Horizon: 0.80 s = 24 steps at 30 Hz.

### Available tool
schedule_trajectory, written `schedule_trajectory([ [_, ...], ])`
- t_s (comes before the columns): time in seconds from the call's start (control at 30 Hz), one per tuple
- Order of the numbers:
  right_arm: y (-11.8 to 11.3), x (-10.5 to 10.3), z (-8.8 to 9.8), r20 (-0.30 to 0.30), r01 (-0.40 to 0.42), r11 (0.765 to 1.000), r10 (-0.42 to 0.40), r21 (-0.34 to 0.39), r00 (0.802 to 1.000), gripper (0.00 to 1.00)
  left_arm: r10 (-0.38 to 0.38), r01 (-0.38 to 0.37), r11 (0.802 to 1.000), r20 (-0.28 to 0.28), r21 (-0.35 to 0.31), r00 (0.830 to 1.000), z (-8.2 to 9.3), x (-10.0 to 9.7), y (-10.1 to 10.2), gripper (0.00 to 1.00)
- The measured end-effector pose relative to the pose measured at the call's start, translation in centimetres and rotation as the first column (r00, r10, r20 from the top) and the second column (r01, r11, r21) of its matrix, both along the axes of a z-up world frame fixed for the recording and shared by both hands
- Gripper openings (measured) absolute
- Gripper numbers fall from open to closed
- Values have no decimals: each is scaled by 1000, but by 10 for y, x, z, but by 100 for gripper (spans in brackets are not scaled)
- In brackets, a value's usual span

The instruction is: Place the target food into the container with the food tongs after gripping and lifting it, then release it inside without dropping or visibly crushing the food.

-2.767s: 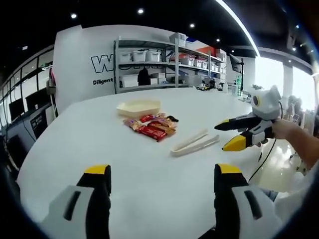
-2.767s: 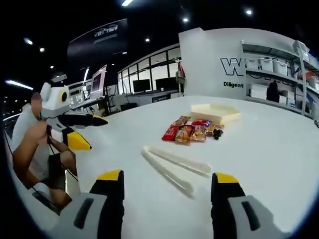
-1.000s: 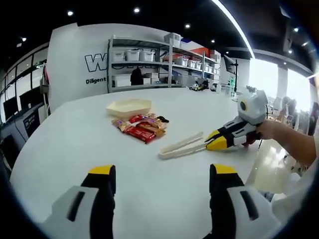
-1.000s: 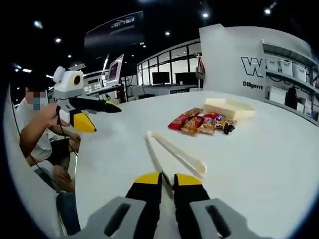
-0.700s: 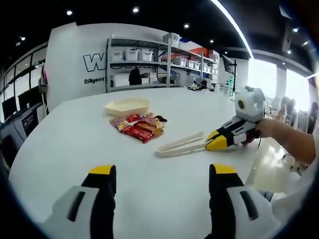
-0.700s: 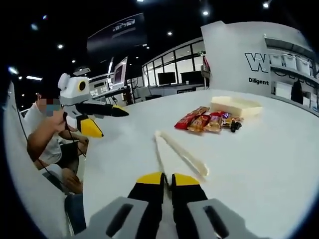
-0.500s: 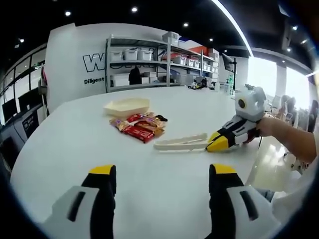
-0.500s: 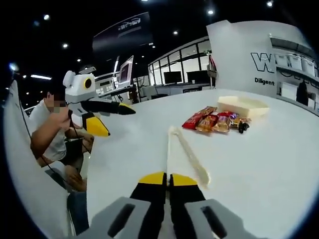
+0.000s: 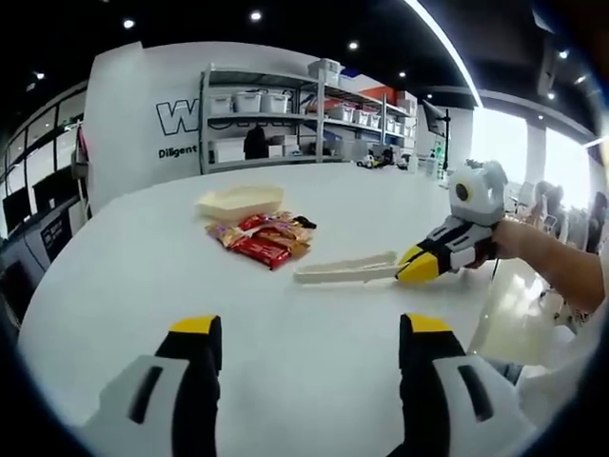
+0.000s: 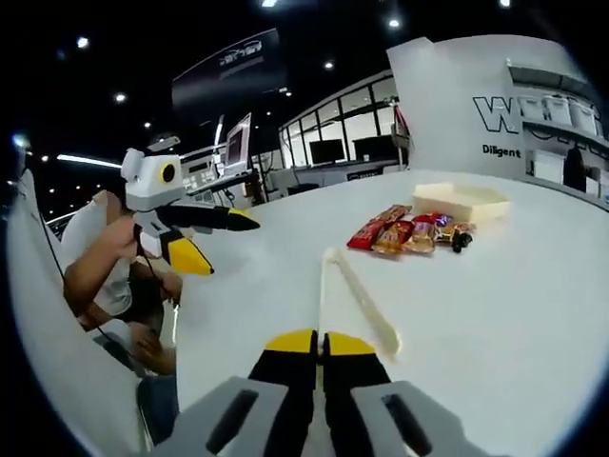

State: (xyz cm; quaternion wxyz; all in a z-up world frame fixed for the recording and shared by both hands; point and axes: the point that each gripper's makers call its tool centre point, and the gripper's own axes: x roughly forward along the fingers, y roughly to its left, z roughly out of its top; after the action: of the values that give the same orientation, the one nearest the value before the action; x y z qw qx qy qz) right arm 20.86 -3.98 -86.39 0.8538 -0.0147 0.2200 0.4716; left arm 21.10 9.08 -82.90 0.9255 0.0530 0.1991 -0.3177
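We've got the right gripper point(image 10: 319, 345) clamped on the tongs point(image 10: 357, 300) at the handle end so the tips can reach the snacks point(image 10: 404, 233) mid-desk; left gripper point(image 9: 309, 328) hangs wide open.

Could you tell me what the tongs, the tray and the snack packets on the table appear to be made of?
Tongs: cream plastic by the look, matte, no metallic glint.
Tray: same pale cream, thin-walled; plastic or moulded pulp, I cannot tell which.
Snack packets: printed foil or plastic film, glossy red and orange with crinkled highlights.

Cream tongs point(image 9: 344, 270) — red wrappers point(image 9: 262, 250).
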Motion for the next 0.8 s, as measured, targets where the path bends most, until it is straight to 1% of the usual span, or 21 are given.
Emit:
schedule_trajectory([
  [0.13, 0, -3, 3, 2, -10, 1000, 10, 16, 1000, 0, -11, 11, 1000, 6, -10, 1000, 3, -1, -4, 75],
  [0.2, 1, -3, 9, 28, -17, 999, 17, 32, 999, 0, -16, 16, 1000, 9, -7, 1000, 2, 0, -6, 75],
  [0.23, 1, -4, 10, 21, -16, 999, 16, 40, 1000, 0, -24, 24, 1000, 10, -10, 1000, 1, 0, -9, 75],
  [0.27, 1, -4, 10, 16, -14, 999, 13, 45, 1000, 0, -35, 35, 999, 15, -21, 999, 0, 1, -11, 75],
  [0.3, 2, -4, 10, 12, -12, 999, 12, 46, 1000, 0, -51, 52, 997, 17, -64, 999, -1, 3, -16, 75],
  [0.33, 2, -4, 9, 8, -12, 999, 12, 46, 1000, 0, -54, 53, 996, -1, -77, 999, -4, 2, -16, 75],
  [0.4, 1, -4, 8, 1, -12, 999, 12, 48, 1000, 0, -57, 56, 996, -15, -67, 998, -10, 3, -17, 75],
  [0.47, 0, -3, 12, 8, -9, 997, 8, 76, 1000, 0, -62, 61, 997, -4, -53, 998, -12, 4, -18, 75],
  [0.53, 1, -3, 19, 4, -9, 993, 9, 115, 1000, 0, -69, 68, 996, -13, -64, 998, -13, 5, -20, 75],
  [0.57, 0, -2, 22, 12, -8, 992, 6, 122, 1000, 0, -75, 73, 994, -17, -77, 997, -13, 6, -22, 75],
  [0.6, 0, -2, 23, -3, -7, 991, 7, 131, 1000, 0, -76, 75, 994, -20, -79, 997, -14, 6, -23, 75],
  [0.67, 0, 0, 26, 10, 2, 991, -3, 136, 1000, 0, -85, 83, 994, -20, -71, 996, -16, 8, -26, 75],
  [0.73, 2, -1, 31, 0, -7, 985, 7, 174, 1000, 0, -103, 100, 991, -25, -90, 994, -16, 10, -31, 75],
  [0.8, 3, -1, 33, 5, -10, 983, 9, 182, 1000, 0, -122, 118, 986, -31, -120, 992, -15, 12, -38, 75],
])
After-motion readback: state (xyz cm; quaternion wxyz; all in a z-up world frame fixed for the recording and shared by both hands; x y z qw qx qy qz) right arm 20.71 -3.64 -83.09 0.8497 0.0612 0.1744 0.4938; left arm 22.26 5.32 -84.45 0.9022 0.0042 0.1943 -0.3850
